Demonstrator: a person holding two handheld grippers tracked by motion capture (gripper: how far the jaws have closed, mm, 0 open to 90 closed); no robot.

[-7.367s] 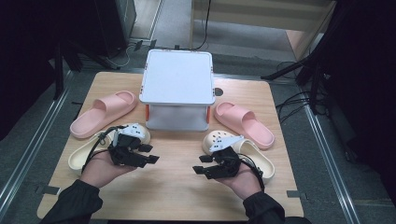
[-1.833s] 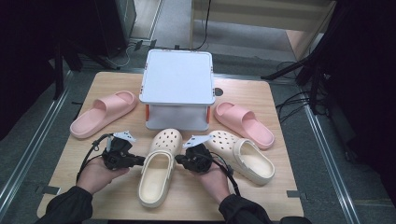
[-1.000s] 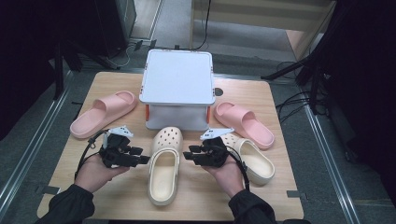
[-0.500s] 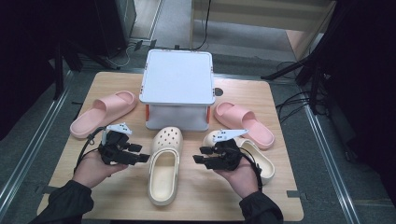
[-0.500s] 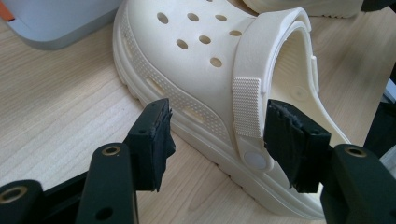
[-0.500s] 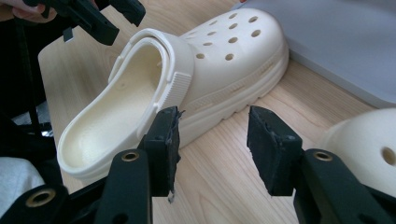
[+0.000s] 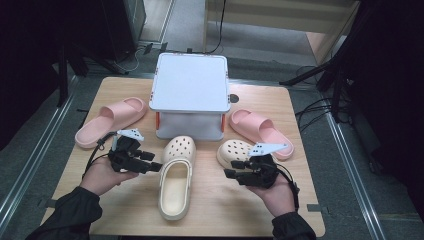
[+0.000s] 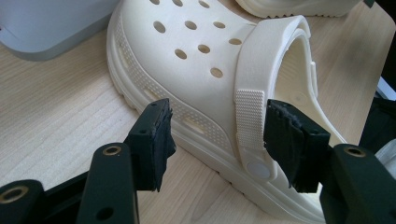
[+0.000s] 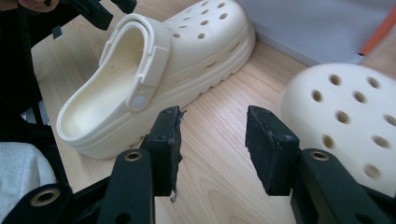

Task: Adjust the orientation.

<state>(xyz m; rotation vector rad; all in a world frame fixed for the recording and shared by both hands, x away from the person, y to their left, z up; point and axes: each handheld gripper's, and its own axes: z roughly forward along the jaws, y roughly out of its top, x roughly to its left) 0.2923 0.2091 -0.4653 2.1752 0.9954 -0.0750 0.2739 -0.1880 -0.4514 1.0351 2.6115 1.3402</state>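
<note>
On the light wooden table (image 7: 125, 215), a cream perforated foam clog (image 7: 175, 177) lies toe toward the white lidded plastic box (image 7: 190, 95), right in the middle. The left gripper (image 7: 150, 165) sits just beside its left flank, jaws spread wide with nothing between them, framing the clog's strap rivet in the left gripper view. The right gripper (image 7: 231, 169) hovers over bare wood between that clog and a second cream perforated clog (image 7: 235, 151), jaws wide and empty. Two pink foam slides, one at far left (image 7: 111, 121) and one at right (image 7: 257, 127), flank the box.
</note>
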